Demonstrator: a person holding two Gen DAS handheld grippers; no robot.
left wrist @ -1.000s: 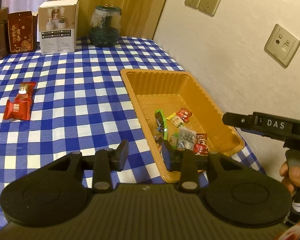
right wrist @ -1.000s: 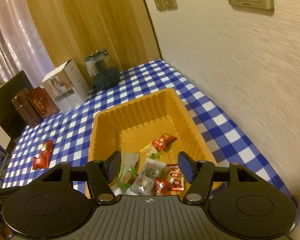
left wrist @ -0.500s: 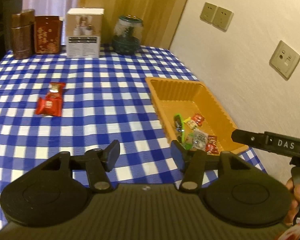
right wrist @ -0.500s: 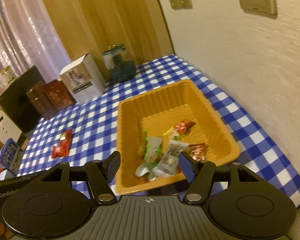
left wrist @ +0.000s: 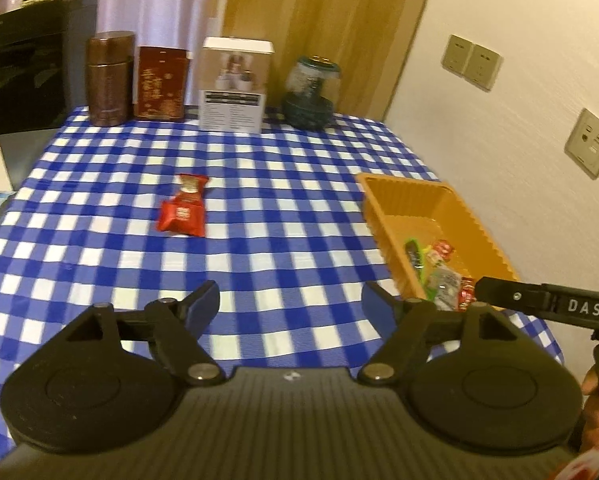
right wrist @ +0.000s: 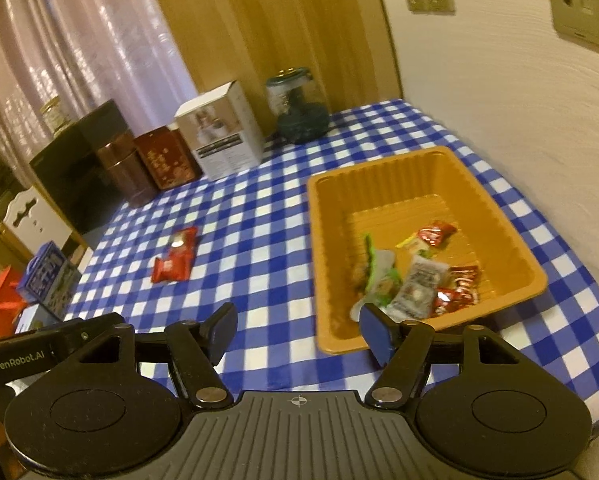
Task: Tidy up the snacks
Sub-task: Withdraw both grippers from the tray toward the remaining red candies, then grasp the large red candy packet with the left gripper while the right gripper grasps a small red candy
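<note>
On the blue-and-white checked tablecloth [left wrist: 283,208], one red snack packet [left wrist: 183,212] lies alone out in the open, well apart from the orange plastic tray [right wrist: 511,232] that sits near the wall-side edge. The tray already holds a small heap of wrapped snacks [right wrist: 419,280] at its near end, so the sorting looks mostly done, with the red packet probably the last piece to collect. The left gripper [left wrist: 291,306] has just been opening; its jaws stand wide apart over bare cloth with nothing between them, roughly in line with the packet, which fits a fresh reach for it. The right gripper [right wrist: 299,330] has also just been opening a little; its jaws are apart and empty, just short of the tray's near rim, out of the way.

At the back of the table stand a brown canister [left wrist: 109,78], a red patterned box [left wrist: 161,82], a white product carton [left wrist: 235,84] and a dark glass jar [left wrist: 311,96]. Behind them are pale curtains and a wood panel; the cream wall to the right carries switch and socket plates
</note>
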